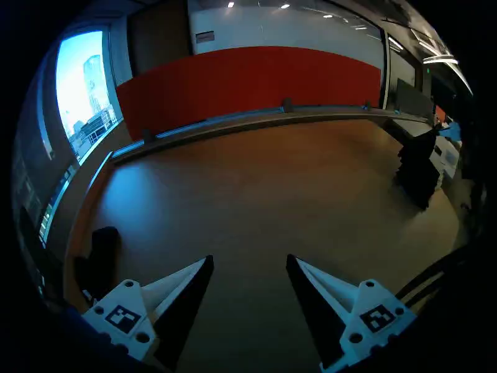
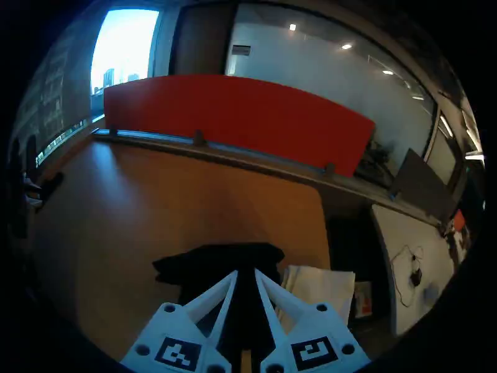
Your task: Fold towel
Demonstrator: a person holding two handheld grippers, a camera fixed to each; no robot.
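A black towel (image 2: 217, 260) lies crumpled near the right edge of the wooden table (image 2: 155, 205) in the right gripper view. My right gripper (image 2: 246, 271) is over it, its fingers nearly together with dark cloth pinched between them. In the left gripper view the same towel (image 1: 419, 168) shows as a dark bunched heap at the far right of the table (image 1: 267, 186). My left gripper (image 1: 248, 261) hovers above bare wood with its fingers wide apart and nothing between them.
A red partition (image 1: 248, 84) runs along the table's far edge. A dark object (image 1: 102, 248) sits at the table's left edge. Right of the table stand white sheets (image 2: 320, 286) and a white desk (image 2: 416, 261) with a cable. A window (image 1: 81, 87) is at the left.
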